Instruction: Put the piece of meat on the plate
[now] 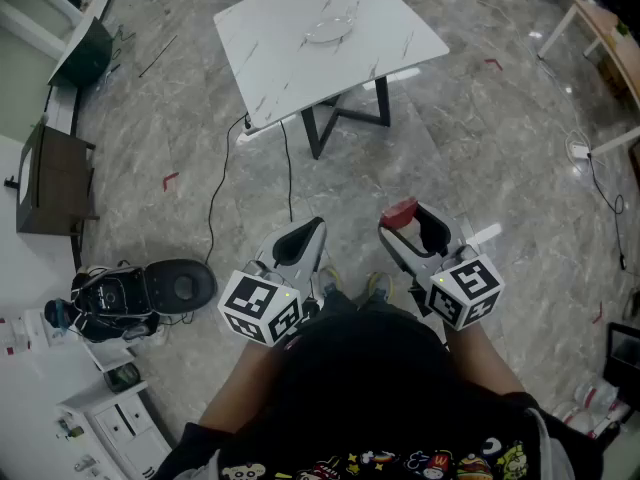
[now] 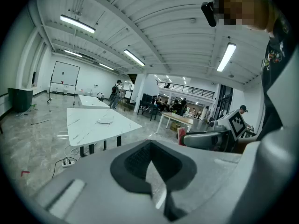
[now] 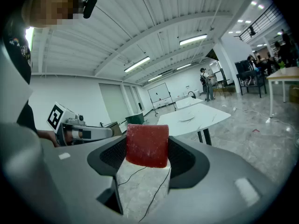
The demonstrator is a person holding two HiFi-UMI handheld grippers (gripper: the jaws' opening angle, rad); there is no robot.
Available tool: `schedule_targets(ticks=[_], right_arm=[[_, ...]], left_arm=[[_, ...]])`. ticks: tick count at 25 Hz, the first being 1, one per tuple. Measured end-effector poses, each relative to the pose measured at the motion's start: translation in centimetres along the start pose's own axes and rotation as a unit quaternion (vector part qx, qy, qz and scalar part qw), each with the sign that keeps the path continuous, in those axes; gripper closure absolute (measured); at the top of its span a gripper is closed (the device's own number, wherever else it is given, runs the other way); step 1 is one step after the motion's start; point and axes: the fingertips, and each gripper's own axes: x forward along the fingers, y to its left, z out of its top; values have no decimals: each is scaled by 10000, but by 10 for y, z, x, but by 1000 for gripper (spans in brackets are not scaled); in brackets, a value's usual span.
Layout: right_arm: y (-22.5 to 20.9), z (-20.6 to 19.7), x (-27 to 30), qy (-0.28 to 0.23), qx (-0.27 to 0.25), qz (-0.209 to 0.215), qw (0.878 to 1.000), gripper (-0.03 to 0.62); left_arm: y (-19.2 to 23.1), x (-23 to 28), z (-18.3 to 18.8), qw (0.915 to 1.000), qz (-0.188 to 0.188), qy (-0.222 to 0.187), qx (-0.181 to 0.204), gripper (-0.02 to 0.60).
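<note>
Piece of meat (image 3: 147, 145): a red, slab-like block, clamped by its two broad faces between the jaws of the right gripper (image 1: 405, 223) and held over the floor, well apart from the surface (image 1: 270, 58). It looks light and somewhat soft, possibly slick, so a hold across the flat faces suits it. Plate (image 1: 330, 30): shallow, apparently empty though too distant to confirm, about midway between the surface's edges. Left gripper (image 2: 150, 169): jaws drawn nearly together, gripping nothing.

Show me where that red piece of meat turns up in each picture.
Head view: meat centre-right, held by the right gripper.
Left gripper view: meat small, right of centre.
Right gripper view: meat dead centre, clamped between the jaws.
Shared landmark: the white table with the plate.
</note>
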Motion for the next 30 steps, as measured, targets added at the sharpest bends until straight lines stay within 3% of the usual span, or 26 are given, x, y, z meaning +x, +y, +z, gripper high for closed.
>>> schedule_targets(ticks=[8, 20, 30], right_arm=[[-4, 5, -12, -220, -129, -37, 9997, 295], [-31, -16, -44, -96, -30, 111, 9999, 293], [-44, -7, -18, 60, -134, 32, 9999, 293]], left_arm=[[-18, 5, -17, 9999, -143, 28, -38, 581], [-54, 28, -26, 9999, -91, 89, -57, 581], [-33, 49, -20, 9995, -214, 76, -197, 581]])
